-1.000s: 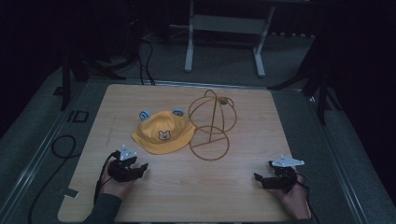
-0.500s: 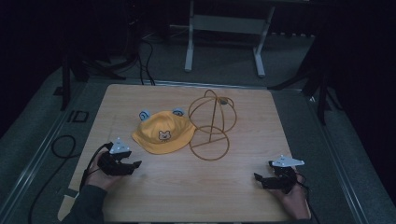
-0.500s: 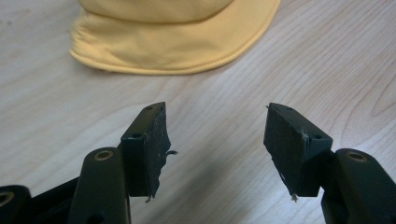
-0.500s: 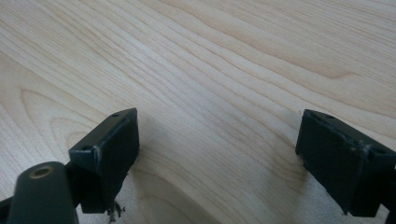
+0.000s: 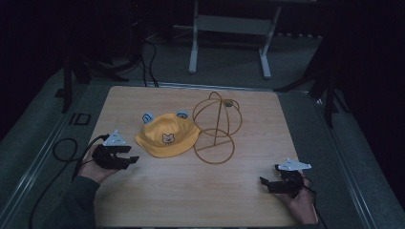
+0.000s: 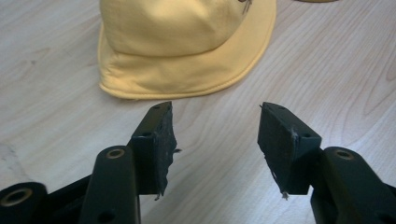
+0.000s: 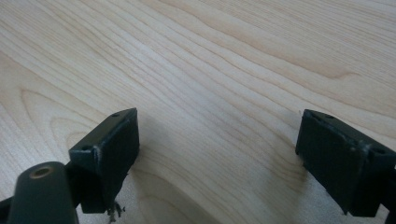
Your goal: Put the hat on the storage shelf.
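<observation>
So I'm bringing the left gripper (image 5: 125,158) in toward the yellow hat (image 5: 166,138), which is lying brim-down a bit toward the left edge of the surface (image 5: 191,200), roughly midway between its near and far edges. The hat is resting flat with its little bear face and blue ears up, so the brim is the easiest part to pinch. In the left gripper view the brim (image 6: 187,88) is sitting just ahead of the jaws, not between them; they've just been closing a little but are standing apart with nothing in them. I'm guessing that narrower gap suits thin fabric better.

The wire hat stand (image 5: 217,129) is standing just beside the hat on its right, ring base nearly touching the brim, so probably that's where the hat is going. The right gripper (image 5: 274,183) is hanging out near the near right corner, jaws wide apart over bare wood, probably staying clear until needed.
</observation>
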